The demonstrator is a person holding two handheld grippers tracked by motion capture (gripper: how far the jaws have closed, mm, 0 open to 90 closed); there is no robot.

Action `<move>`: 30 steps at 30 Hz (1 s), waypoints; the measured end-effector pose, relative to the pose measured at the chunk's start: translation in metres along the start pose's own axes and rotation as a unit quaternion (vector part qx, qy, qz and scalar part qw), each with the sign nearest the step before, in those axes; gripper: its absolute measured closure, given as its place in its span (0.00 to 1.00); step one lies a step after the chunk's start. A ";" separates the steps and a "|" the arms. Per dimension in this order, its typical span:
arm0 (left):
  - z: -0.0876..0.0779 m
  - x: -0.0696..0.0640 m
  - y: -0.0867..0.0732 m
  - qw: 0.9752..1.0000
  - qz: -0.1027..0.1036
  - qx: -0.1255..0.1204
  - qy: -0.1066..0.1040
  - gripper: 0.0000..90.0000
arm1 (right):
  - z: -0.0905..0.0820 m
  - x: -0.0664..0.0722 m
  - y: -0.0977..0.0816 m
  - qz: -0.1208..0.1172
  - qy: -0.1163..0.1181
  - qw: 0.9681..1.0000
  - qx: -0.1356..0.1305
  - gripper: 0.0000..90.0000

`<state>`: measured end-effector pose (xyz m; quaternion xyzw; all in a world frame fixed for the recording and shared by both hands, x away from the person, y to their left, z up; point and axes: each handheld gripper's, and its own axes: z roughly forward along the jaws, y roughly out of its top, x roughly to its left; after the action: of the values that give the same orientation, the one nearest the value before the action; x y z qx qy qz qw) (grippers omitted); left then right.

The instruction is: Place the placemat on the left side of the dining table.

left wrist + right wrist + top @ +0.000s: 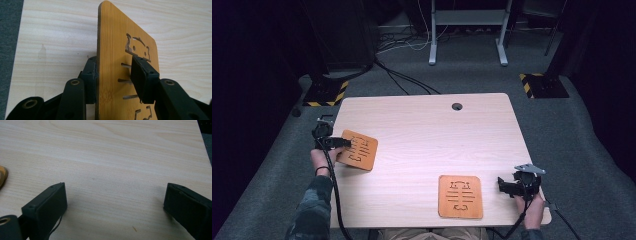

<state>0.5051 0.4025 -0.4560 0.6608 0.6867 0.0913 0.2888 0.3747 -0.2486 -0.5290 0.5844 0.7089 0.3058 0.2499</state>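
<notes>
No readable text, label, brand or number stands on anything here; the cut-out patterns are not legible writing.

Pale matt wood-grain table (pixel 422 125), amber bamboo-grained boards (pixel 112 50), matt black plastic fingers (pixel 47 207)

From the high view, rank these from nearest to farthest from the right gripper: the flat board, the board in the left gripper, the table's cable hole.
1. Flat board, just left of the right gripper.
2. Cable hole, at the far edge.
3. Held board, at the left, in the left gripper.
</notes>
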 end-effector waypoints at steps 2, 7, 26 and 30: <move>0.001 0.001 -0.001 1.000 -0.004 -0.003 -0.001 0.64 | 0.000 0.000 0.000 0.000 0.000 1.000 0.000 0.04; 0.004 0.003 -0.003 1.000 -0.013 -0.002 0.000 0.62 | 0.000 0.000 0.000 0.000 0.000 1.000 0.000 0.04; 0.016 0.019 -0.015 0.999 -0.030 -0.001 -0.011 0.57 | 0.000 0.000 0.000 0.000 0.000 1.000 0.000 0.04; 0.018 0.021 -0.016 0.999 -0.037 -0.001 -0.012 0.56 | 0.000 0.000 0.000 0.000 0.000 1.000 0.000 0.04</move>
<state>0.5014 0.4167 -0.4848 0.6360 0.7070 0.0736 0.3006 0.3747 -0.2486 -0.5291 0.5841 0.7090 0.3059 0.2501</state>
